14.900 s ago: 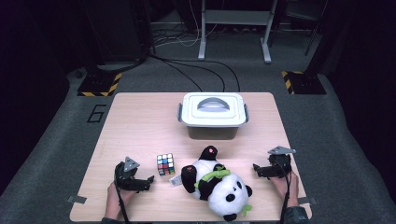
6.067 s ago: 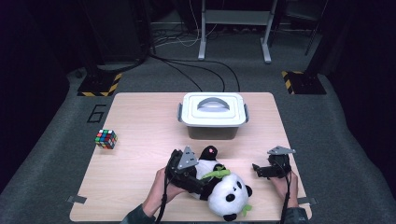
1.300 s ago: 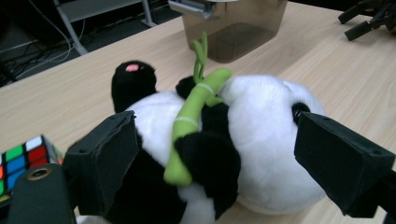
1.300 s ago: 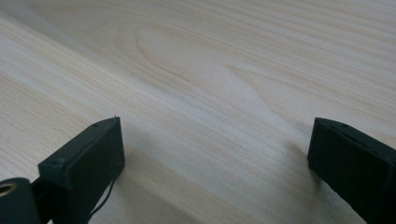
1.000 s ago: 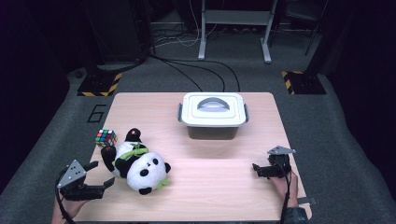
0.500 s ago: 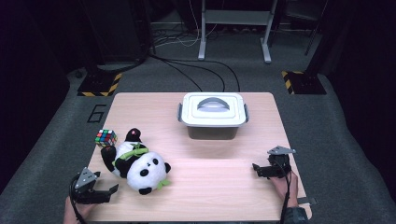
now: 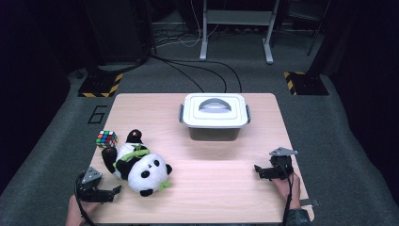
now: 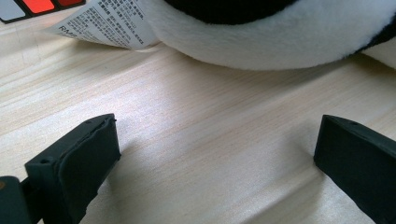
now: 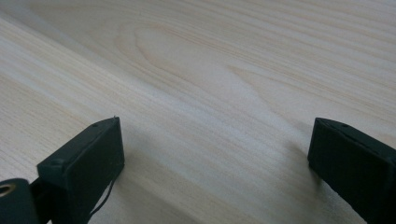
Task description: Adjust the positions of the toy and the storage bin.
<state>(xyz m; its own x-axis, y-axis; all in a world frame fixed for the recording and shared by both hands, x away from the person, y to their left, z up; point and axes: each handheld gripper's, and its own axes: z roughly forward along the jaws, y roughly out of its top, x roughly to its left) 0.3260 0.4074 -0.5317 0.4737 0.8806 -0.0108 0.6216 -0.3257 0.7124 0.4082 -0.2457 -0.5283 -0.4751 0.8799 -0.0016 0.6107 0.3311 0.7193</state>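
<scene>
Near the front-left corner of the surface [image 7: 221, 188] lies the plush panda [image 7: 136, 165], on its back or side, head toward the person, a green ribbon across its chest; its sewn-in label [image 8: 105, 21] trails onto the wood. Puzzle cube [image 7: 107, 139] sits just beside its far end, close but whether touching I cannot tell. Lidded white box [image 7: 214, 115] stands well apart, mid-surface at the back. Left tongs [image 7: 113, 192] rest low just beside the panda; their jaws have just been opening and now stand wide, bare wood between them, white plush just ahead. Right tongs [image 7: 257, 169] at the right edge, also wide, nothing held. Judgement: panda is light, soft, compressible; fur gives the pads decent friction, so slipping is unlikely, but a shallow pinch would only gather pile and let it sag or swing. Best hold looks like a limb or the narrower body near the ribbon, squeezed deep. Not fragile. Avoid the label.
</scene>
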